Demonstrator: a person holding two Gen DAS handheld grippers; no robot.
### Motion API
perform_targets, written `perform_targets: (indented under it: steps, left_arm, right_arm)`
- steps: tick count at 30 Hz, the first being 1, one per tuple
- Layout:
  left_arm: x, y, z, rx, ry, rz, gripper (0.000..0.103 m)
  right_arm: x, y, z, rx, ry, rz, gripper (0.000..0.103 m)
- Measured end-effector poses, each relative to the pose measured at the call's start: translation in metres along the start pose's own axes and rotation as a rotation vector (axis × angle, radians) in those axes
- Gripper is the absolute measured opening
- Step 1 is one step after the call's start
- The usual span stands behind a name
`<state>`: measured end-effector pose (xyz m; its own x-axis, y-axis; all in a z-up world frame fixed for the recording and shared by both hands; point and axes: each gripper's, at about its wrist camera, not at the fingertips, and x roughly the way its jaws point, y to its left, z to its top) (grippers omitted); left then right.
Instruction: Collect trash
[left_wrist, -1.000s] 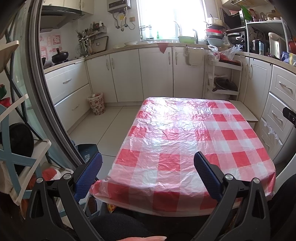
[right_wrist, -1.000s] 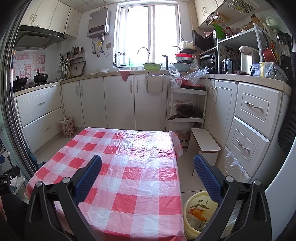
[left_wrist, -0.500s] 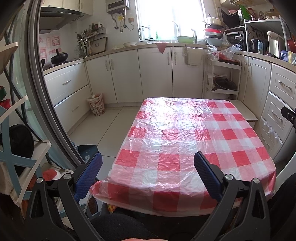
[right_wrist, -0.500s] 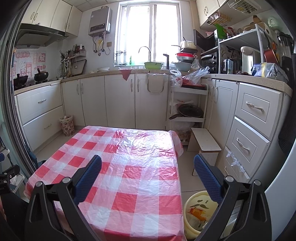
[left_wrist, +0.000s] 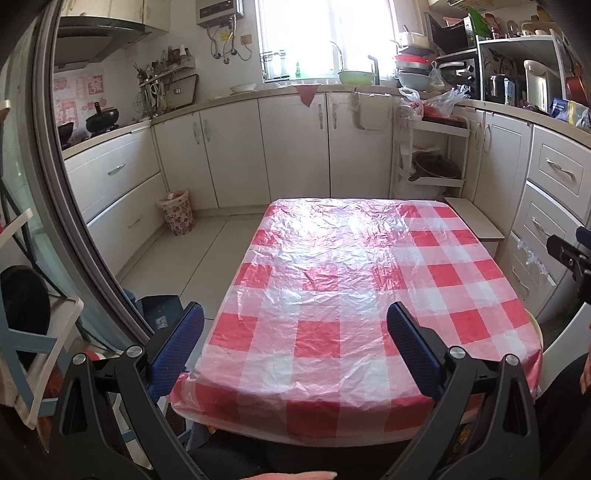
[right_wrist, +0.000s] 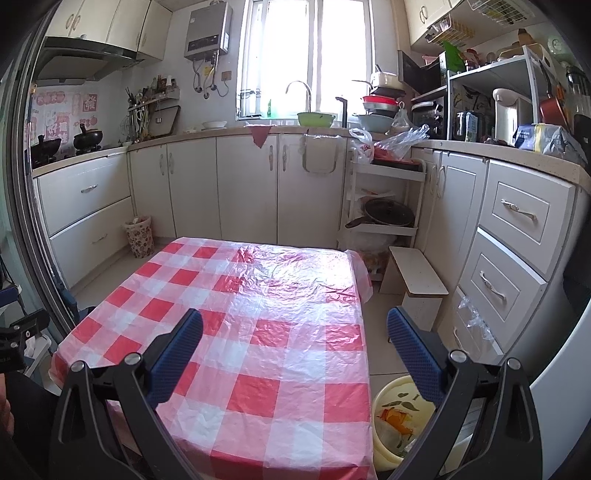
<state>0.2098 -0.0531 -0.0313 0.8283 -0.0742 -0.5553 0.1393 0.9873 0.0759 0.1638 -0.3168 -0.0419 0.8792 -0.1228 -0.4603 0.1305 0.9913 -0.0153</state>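
The left claw (left_wrist: 295, 343) and the right claw (right_wrist: 295, 350) both hover above the near edge of the tabletop (left_wrist: 354, 280), each with its jaws spread wide and holding nothing. The tabletop carries a red-and-white checked plastic cover (right_wrist: 258, 332). A yellow bin (right_wrist: 399, 417) containing scraps stands on the floor just beside the tabletop's near right corner; a patterned wastebasket (right_wrist: 139, 236) stands beyond its far left corner, against the cabinets.

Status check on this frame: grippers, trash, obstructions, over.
Left gripper open, right gripper open, both empty. Pale yellow bin holds scraps. Red-and-white checked plastic tablecloth bare.
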Motion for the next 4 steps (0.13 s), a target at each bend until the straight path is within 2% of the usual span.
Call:
perform_targets:
  steps: [4]
  left_arm:
    - [0.022, -0.008, 0.009, 0.022, 0.036, -0.006, 0.095]
  right_arm:
    - [0.038, -0.009, 0.004, 0.053, 0.102, 0.056, 0.096]
